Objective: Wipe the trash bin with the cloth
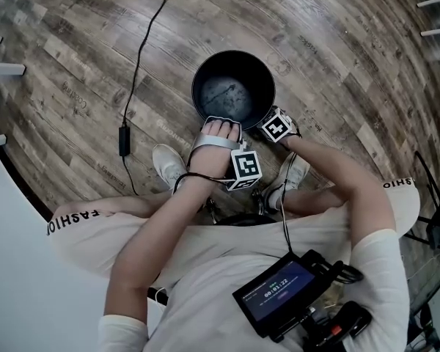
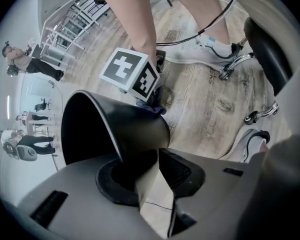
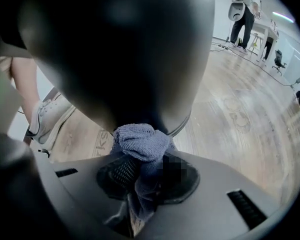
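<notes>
A round black trash bin (image 1: pixel 233 86) stands open-topped on the wooden floor between the person's feet. My left gripper (image 1: pixel 221 126) reaches over the near rim; in the left gripper view the left gripper (image 2: pixel 150 160) is shut on the bin's wall (image 2: pixel 115 129), one jaw inside and one outside. My right gripper (image 1: pixel 273 125) is low against the bin's near-right outer side. The right gripper (image 3: pixel 145 168) is shut on a bunched blue-grey cloth (image 3: pixel 140 141), which presses on the bin's dark outer wall (image 3: pixel 120 49). A bit of the cloth (image 2: pixel 152 107) shows beneath the right gripper's marker cube (image 2: pixel 130 73).
A black cable with a power adapter (image 1: pixel 123 139) runs over the floor left of the bin. White shoes (image 1: pixel 169 166) sit close behind it. A chair base with castors (image 2: pixel 235 66) is near the feet. A white tabletop edge (image 1: pixel 7 218) lies at the left. People stand far off.
</notes>
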A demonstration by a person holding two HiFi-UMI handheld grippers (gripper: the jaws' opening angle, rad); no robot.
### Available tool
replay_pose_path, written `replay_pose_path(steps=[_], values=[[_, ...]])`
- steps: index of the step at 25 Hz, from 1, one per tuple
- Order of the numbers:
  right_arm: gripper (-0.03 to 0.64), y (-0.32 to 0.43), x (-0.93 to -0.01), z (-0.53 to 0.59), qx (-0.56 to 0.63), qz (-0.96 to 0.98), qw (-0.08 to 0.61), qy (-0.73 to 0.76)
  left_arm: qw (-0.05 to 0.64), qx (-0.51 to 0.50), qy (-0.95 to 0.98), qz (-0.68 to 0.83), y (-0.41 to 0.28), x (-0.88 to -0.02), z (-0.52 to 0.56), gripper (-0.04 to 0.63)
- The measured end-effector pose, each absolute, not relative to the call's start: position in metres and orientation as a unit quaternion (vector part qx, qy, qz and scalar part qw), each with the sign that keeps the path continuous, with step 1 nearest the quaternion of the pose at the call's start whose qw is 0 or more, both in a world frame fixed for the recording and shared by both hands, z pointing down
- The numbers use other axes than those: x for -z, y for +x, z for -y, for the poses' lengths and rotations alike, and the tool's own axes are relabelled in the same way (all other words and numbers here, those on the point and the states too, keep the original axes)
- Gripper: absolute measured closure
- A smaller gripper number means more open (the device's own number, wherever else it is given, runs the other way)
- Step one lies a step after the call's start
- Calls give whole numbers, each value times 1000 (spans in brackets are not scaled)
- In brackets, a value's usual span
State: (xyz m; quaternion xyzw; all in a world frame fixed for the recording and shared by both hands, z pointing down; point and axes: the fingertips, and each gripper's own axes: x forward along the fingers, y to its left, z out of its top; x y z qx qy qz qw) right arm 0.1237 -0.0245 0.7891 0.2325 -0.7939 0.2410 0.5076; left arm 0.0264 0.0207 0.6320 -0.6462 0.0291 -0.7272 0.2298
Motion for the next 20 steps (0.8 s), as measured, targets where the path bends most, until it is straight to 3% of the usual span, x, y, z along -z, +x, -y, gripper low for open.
replay_pose_path(steps=[4, 5, 11, 12, 14, 20], values=[[541, 127, -748, 13, -267, 797, 493, 223, 214, 726, -653, 6, 15, -640, -29, 334], [541, 127, -735, 9, -272, 798, 491, 219, 217, 726, -653, 10, 10, -639, -27, 333], [541, 116, -648, -4, -306, 815, 444, 211, 244, 726, -642, 37, -15, -633, -8, 336], [541, 114, -634, -6, -308, 819, 436, 209, 252, 727, -637, 38, -17, -634, -6, 356], [541, 109, -608, -8, -308, 828, 420, 208, 271, 730, -626, 39, -18, -634, -4, 458], [541, 104, -575, -9, -291, 844, 398, 213, 283, 731, -619, 49, -15, -633, -8, 478]])
